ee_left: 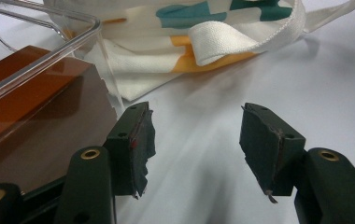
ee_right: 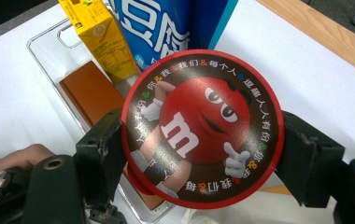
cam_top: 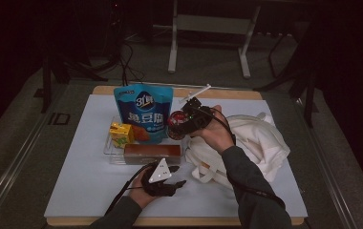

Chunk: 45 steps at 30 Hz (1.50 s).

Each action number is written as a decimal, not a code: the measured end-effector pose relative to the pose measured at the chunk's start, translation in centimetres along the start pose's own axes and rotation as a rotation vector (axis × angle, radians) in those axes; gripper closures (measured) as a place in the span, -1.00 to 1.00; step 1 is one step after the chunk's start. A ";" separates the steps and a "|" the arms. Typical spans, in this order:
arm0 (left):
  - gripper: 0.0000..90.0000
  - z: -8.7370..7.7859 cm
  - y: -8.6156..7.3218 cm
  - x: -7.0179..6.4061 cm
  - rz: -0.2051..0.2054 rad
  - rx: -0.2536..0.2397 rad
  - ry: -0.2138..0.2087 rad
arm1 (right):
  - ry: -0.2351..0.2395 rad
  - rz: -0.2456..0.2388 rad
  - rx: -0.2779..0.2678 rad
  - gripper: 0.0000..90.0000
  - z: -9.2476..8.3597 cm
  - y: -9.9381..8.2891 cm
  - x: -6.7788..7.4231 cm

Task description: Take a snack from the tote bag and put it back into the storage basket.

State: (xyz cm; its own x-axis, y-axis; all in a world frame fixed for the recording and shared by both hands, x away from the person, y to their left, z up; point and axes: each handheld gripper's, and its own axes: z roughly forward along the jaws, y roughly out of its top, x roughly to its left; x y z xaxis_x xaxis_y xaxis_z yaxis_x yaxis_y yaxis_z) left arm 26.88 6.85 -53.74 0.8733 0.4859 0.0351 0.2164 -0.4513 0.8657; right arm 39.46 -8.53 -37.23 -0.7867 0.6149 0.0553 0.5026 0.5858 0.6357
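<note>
the right gripper (ee_right: 199, 154) clamps a round red m&m's tin (ee_right: 202, 128) above the right end of the clear tray (cam_top: 108, 145), near the blue snack bag (cam_top: 144, 112). the left gripper (ee_left: 194, 149) rests open and empty on the white table (cam_top: 89, 181), near the tray.

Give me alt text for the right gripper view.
The right gripper clamps a round red M&M's tin by its sides, above a clear tray. In the tray are a yellow carton, a blue bag and a brown box.
</note>
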 end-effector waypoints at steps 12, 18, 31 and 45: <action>-0.04 0.0 0.0 0.0 0.007 0.001 0.003 | 0.007 0.003 0.018 -0.44 1.4 0.0 -0.1; -0.04 0.0 0.0 0.0 0.009 0.002 0.003 | 0.005 -0.013 0.029 -0.44 2.1 0.1 -0.2; -0.04 0.0 0.0 0.0 0.008 0.002 0.003 | -0.001 -0.014 0.052 -0.44 3.5 -0.2 -0.5; -0.04 0.0 0.0 0.0 0.006 0.003 0.002 | -0.003 -0.023 0.067 -0.43 5.3 -0.8 -0.4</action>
State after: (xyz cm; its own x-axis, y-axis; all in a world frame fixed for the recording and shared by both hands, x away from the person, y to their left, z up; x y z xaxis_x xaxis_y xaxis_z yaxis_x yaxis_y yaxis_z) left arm 26.88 6.81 -53.74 0.8739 0.4844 0.0416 0.2121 -0.4569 0.8639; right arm 41.28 -6.43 -41.83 -0.7975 0.6020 0.0388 0.5071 0.6341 0.5837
